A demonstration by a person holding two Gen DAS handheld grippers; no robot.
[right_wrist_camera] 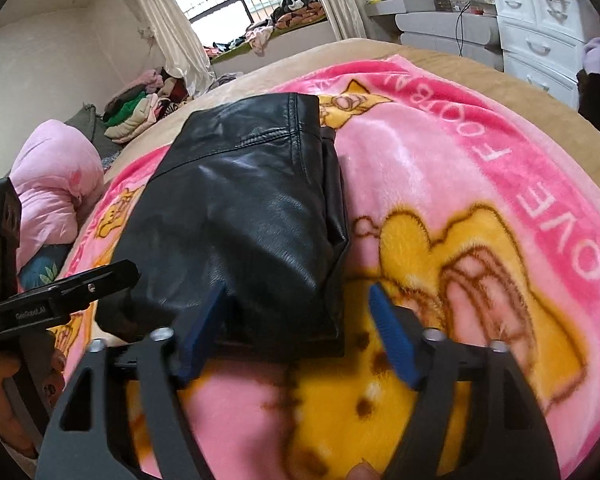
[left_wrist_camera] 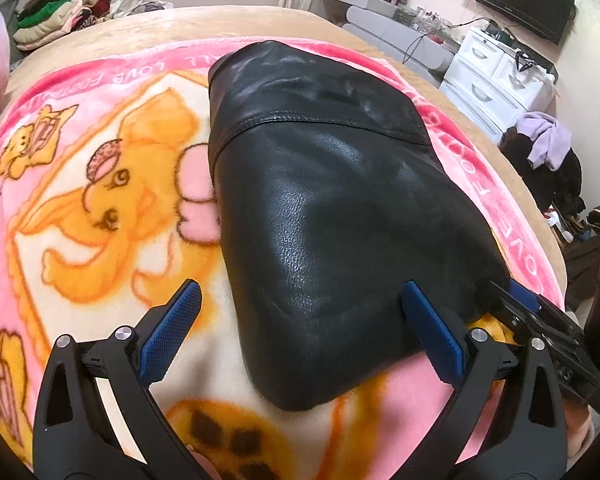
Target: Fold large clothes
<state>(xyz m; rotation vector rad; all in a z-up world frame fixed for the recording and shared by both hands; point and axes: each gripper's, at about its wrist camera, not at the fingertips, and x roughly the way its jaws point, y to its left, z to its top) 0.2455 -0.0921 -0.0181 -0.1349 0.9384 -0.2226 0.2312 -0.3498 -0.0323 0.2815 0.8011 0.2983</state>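
Lying folded into a compact bundle at the centre of both frames, the black leather jacket (left_wrist_camera: pixel 320 208) (right_wrist_camera: pixel 244 216) rests on a pink cartoon blanket (left_wrist_camera: pixel 100 184) (right_wrist_camera: pixel 460 208) spread over the bed. The left gripper (left_wrist_camera: pixel 304 312) has its fingers spread wide over the jacket's near edge, gripping nothing. The right gripper (right_wrist_camera: pixel 296 316) likewise stands wide open at the jacket's lower right corner, empty.

Bare blanket (left_wrist_camera: pixel 80 208) lay open left of the folded leather jacket (left_wrist_camera: pixel 320 200). Right of it, the other hand-held gripper (left_wrist_camera: pixel 540 320) probably crowded the jacket's near edge.
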